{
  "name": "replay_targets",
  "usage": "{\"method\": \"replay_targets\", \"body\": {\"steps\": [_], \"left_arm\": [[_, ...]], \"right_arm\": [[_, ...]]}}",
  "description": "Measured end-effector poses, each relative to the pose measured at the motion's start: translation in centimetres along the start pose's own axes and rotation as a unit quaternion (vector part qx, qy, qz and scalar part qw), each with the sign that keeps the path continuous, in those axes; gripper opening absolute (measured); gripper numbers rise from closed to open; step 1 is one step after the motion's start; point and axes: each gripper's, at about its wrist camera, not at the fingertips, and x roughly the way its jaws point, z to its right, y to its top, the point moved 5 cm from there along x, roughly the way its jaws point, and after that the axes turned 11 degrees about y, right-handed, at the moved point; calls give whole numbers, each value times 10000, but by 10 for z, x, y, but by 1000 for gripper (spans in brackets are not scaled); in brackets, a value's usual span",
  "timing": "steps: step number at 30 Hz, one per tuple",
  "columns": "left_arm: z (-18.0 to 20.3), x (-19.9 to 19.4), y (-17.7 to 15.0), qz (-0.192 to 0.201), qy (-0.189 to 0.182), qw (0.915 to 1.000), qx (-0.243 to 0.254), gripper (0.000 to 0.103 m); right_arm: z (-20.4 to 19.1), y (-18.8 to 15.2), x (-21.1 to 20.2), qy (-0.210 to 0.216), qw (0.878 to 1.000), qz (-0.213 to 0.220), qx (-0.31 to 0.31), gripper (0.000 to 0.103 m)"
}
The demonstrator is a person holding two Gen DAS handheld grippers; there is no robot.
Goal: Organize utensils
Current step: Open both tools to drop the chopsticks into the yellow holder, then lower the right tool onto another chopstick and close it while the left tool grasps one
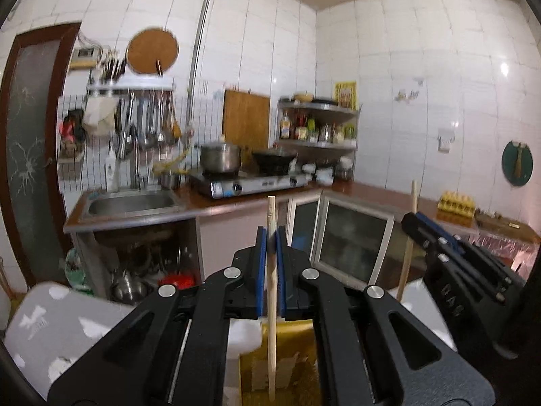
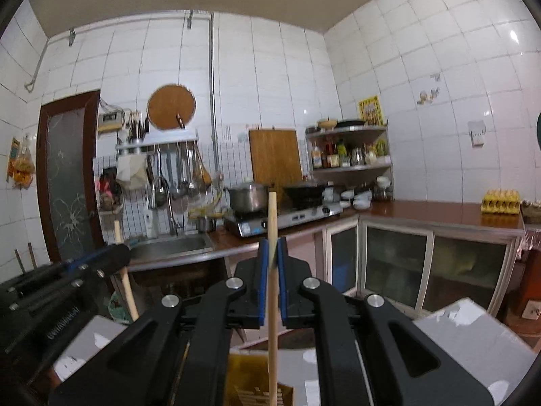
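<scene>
My left gripper is shut on a pale wooden chopstick that stands upright between its blue pads. My right gripper is shut on a second wooden chopstick, also upright. The right gripper shows at the right of the left wrist view with its stick. The left gripper shows at the left of the right wrist view with its stick. A yellow box lies below both grippers; it also shows in the right wrist view.
A grey patterned table surface lies below. Across the room are a sink, a gas stove with a pot and a wok, a rack of hanging utensils, a corner spice shelf and glass-door cabinets.
</scene>
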Motion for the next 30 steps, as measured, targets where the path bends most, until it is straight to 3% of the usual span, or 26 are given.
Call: {"method": "replay_targets", "body": {"steps": [5, 9, 11, 12, 13, 14, 21, 25, 30], "left_arm": [[-9, 16, -27, -260, 73, 9996, 60, 5], [-19, 8, -21, -307, 119, 9995, -12, 5], [-25, -4, -10, -255, 132, 9996, -10, 14], [-29, -12, -5, -203, 183, 9996, -15, 34], [-33, -22, 1, -127, 271, 9995, -37, 57], [-40, -33, 8, -10, 411, 9991, -76, 63], [-87, -101, 32, 202, 813, 9963, -214, 98], [-107, -136, 22, 103, 959, 9952, -173, 98], [-116, -161, -16, -205, 1047, 9943, -72, 98]], "right_arm": [[7, -31, 10, -8, 9996, -290, 14, 6], [8, -36, 5, 1, 9987, -507, -5, 7], [9, -30, -1, -126, 9983, -567, -28, 8], [10, -26, -5, -173, 9982, -575, -31, 14], [11, -21, -10, -205, 9979, -609, -3, 36], [11, -16, -19, -216, 9979, -601, 55, 61], [9, -8, -79, -453, 9947, -916, -62, 63], [13, -27, -109, -520, 9905, -1267, 158, 63], [21, -77, -140, -625, 9793, -1877, 418, 63]]}}
